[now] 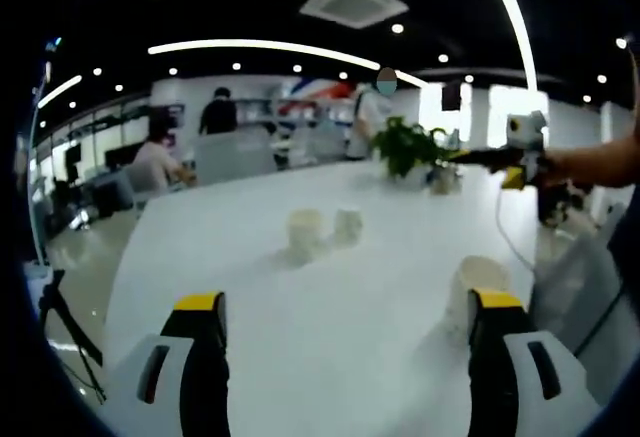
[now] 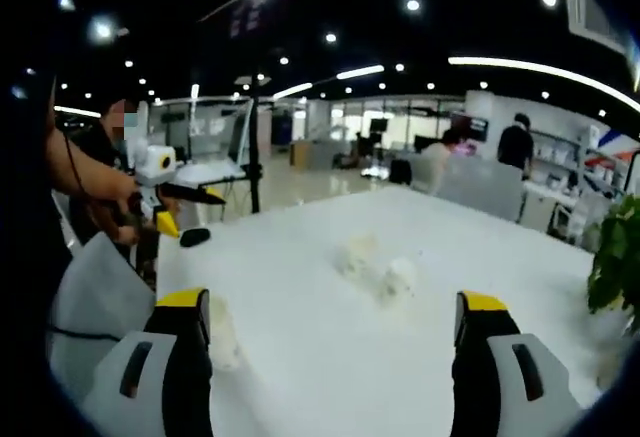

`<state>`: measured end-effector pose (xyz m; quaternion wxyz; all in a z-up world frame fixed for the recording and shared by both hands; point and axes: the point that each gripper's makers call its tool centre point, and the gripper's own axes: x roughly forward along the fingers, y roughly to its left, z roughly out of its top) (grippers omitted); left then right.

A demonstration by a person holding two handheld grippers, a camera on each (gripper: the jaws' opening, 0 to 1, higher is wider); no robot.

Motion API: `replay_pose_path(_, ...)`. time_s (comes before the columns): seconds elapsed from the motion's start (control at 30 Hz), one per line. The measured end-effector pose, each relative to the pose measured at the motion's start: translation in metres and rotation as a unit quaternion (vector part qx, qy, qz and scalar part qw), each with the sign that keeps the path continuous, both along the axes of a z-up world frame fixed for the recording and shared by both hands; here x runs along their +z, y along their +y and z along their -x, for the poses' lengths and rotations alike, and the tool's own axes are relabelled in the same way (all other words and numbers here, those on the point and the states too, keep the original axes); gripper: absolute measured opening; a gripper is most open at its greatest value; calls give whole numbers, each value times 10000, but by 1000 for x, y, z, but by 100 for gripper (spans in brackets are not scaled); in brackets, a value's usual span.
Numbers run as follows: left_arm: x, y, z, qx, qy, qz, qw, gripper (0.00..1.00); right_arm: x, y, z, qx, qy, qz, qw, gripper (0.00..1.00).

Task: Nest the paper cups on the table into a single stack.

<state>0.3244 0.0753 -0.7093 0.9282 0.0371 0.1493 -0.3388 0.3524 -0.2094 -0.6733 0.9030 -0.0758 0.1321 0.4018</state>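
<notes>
Two white paper cups stand close together in the middle of the white table (image 1: 225,257): a larger one (image 1: 305,230) and a smaller one (image 1: 348,224). A third cup (image 1: 476,285) stands nearer, partly behind my left gripper's right jaw. My left gripper (image 1: 347,303) is open and holds nothing, short of the cups. In the right gripper view the pair of cups (image 2: 357,253) (image 2: 400,278) lies ahead, and the third cup (image 2: 223,333) is beside the left jaw. My right gripper (image 2: 332,305) is open and empty. Each gripper appears in the other's view (image 1: 520,157) (image 2: 162,185), held in a hand above the table's edge.
A potted green plant (image 1: 405,145) (image 2: 618,257) stands at the table's far end. A small black object (image 2: 195,237) lies near a table corner. A tripod pole (image 2: 255,147) rises beyond the table. People sit and stand at desks in the background.
</notes>
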Motion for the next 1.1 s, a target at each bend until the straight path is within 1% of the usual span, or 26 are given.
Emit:
replay_pose_path(0.03,-1,0,0,2,20,-2,10000,98,-1,-3,0,-72,7,-27,10000,100)
replay_pose_path(0.07,-6,1,1,34,166,-39,9998,98,-2,-8,0,-210,73,-130,9997,100)
replay_pose_path(0.1,-7,3,2,52,231,-87,9997,98,-4,-9,1,-258,163,-206,9993,100)
replay_pose_path(0.13,-7,4,4,53,190,-89,9998,98,-5,-9,3,-295,196,-278,9990,100)
replay_pose_path(0.17,-6,5,5,62,146,-81,9998,98,-5,-9,4,-298,151,-329,9989,100)
replay_pose_path(0.2,-4,9,4,151,32,-11,9999,98,-8,-8,8,-328,102,-304,9989,100)
replay_pose_path(0.23,-5,13,4,247,98,90,9996,98,-11,-8,11,-347,93,-257,9990,100)
replay_pose_path(0.27,-7,17,4,328,177,111,9992,98,-13,-9,14,-359,90,-220,9991,100)
replay_pose_path(0.33,-6,22,2,425,83,-4,9991,98,-15,-12,19,-421,92,-218,9988,100)
replay_pose_path(0.4,-2,22,0,449,1,-12,9990,98,-15,-17,21,-542,122,-337,9979,100)
replay_pose_path(0.5,-2,22,-2,449,-26,-46,9990,98,-19,-23,23,-637,186,-353,9972,100)
replay_pose_path(0.53,-2,22,-3,452,-24,-35,9990,98,-19,-23,24,-647,192,-350,9971,100)
replay_pose_path(0.57,-2,21,-3,478,63,78,9988,98,-18,-24,25,-664,187,-334,9971,100)
replay_pose_path(0.6,-4,20,-2,499,125,98,9986,98,-19,-26,27,-677,169,-308,9971,100)
replay_pose_path(0.67,-4,20,-2,528,91,57,9985,98,-20,-30,28,-690,172,-293,9970,100)
replay_pose_path(0.73,-2,20,-1,539,34,86,9985,98,-21,-32,29,-704,178,-264,9970,100)
replay_pose_path(0.8,-3,20,-1,562,39,46,9984,98,-23,-34,29,-696,200,-204,9972,100)
replay_pose_path(0.87,-4,20,-1,574,48,7,9983,98,-24,-34,30,-692,199,-226,9971,100)
replay_pose_path(0.97,-6,19,-1,554,197,-43,9983,98,-23,-33,31,-638,137,-245,9976,100)
replay_pose_path(1.1,-8,15,-6,434,135,-125,9989,98,-27,-32,33,-635,126,-244,9976,100)
